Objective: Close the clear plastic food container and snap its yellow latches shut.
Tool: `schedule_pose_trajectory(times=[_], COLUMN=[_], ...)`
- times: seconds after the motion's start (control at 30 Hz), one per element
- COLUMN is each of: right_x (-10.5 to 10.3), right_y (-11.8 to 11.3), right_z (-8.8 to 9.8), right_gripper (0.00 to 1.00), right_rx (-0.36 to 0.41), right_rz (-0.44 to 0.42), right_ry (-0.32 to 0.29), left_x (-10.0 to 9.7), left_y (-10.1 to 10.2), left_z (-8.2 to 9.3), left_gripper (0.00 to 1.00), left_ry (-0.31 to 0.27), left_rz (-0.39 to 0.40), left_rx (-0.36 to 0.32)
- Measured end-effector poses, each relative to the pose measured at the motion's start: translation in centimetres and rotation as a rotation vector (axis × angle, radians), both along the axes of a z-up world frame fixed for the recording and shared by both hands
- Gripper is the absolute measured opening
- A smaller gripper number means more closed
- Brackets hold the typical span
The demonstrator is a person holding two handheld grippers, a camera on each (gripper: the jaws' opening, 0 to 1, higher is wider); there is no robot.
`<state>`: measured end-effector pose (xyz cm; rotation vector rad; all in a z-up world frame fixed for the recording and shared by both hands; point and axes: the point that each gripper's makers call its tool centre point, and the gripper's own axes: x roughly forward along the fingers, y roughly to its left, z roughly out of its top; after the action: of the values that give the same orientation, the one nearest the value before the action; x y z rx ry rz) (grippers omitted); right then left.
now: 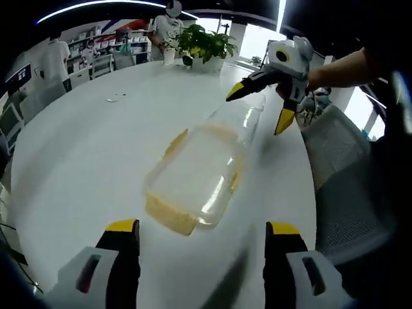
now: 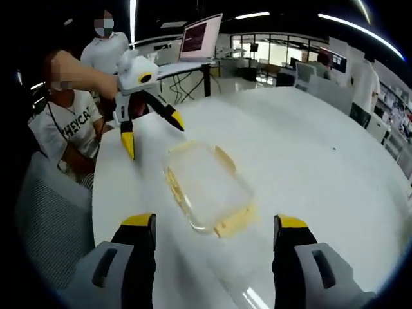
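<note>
The clear plastic food container lies on the white table, with yellow latches spread flat at its near end and sides. Just past its far end is a blurred clear piece; I cannot tell if it is the lid. My left gripper is open and empty, a short way before the container. My right gripper hangs open above the container's far end. In the right gripper view the container lies between my open right gripper and the open left gripper.
A potted plant stands at the table's far edge. A grey mesh chair is by the table's right side. A seated person and a laptop are behind the left gripper. Another chair is at the left.
</note>
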<state>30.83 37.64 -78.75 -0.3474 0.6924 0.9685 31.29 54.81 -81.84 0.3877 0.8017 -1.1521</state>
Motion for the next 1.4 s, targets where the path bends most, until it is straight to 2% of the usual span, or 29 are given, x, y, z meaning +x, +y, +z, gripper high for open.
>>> schedule_pose_trajectory(times=[0.2,0.5,0.57,0.63,0.73,1.13,1.4], right_x=[0.5,1.0,1.3,1.4,1.6,2.1,2.2], right_y=[-0.2,0.0,0.0,0.2,0.0,-0.6,-0.5], right_z=[-0.8,-2.3,-2.6,-2.9,-3.4,-4.7,-5.0], right_gripper=[0.68,0.66,0.68,0.70,0.67,0.58,0.49], right_rx=[-0.074,-0.176,-0.195,-0.198,-0.225,-0.306,-0.341], right_rz=[0.066,0.191,0.209,0.229,0.258,0.330,0.379], right_ry=[0.009,0.032,0.018,0.040,0.051,0.081,0.088], left_x=[0.7,1.4,1.6,1.9,2.2,2.9,3.4], left_y=[-0.1,-0.1,0.1,0.1,-0.1,0.3,-0.3], left_z=[-0.7,-1.3,-1.3,-1.4,-1.3,-2.0,-1.8], left_gripper=[0.76,0.73,0.71,0.68,0.67,0.59,0.50], left_ry=[0.014,-0.025,-0.034,-0.046,-0.050,-0.087,-0.098], left_rz=[-0.030,-0.109,-0.133,-0.148,-0.160,-0.286,-0.308], left_rx=[0.036,0.109,0.135,0.147,0.154,0.258,0.272])
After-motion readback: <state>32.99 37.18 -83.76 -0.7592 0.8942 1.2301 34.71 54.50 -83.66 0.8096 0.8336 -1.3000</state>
